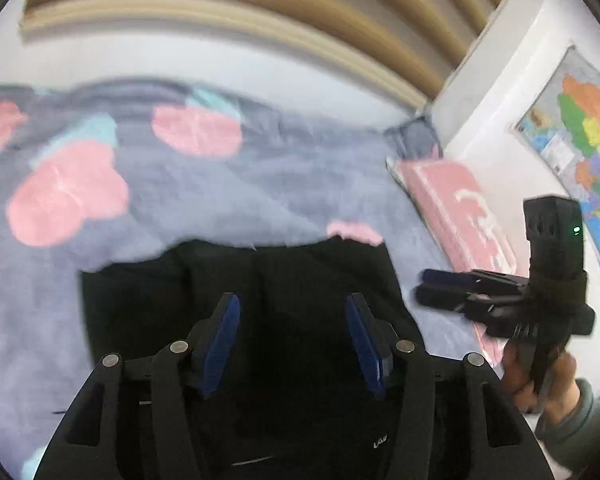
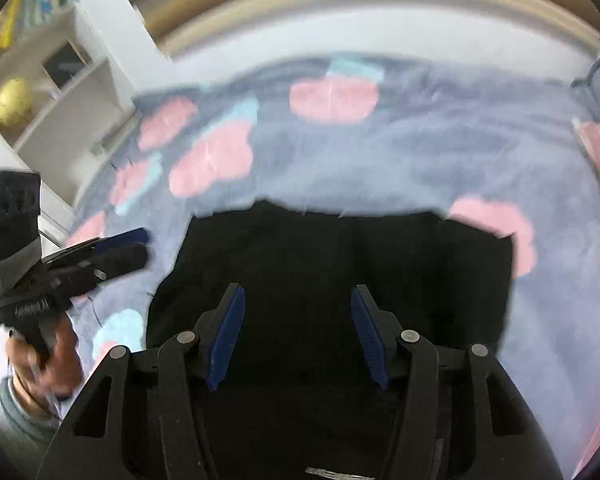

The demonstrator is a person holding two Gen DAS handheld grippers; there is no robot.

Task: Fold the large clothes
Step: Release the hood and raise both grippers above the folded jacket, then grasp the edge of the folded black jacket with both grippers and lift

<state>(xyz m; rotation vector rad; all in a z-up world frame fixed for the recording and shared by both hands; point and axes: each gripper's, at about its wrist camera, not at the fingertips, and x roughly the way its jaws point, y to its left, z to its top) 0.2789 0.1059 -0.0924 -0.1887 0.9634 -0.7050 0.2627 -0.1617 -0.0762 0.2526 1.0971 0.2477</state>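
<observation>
Black garment (image 1: 284, 280) spread on the bed's grey blanket (image 1: 228, 184), lying beneath and ahead of left tool (image 1: 293, 344) and right tool (image 2: 296, 336), both with fingers apart, gripping nothing

left gripper (image 1: 294, 340): jaws spread wide, nothing held between the blue pads | right gripper (image 2: 296, 336): jaws spread wide, nothing held | right hand (image 1: 540, 376): wrapped around gripper handle | left hand (image 2: 48, 360): wrapped around gripper handle
</observation>
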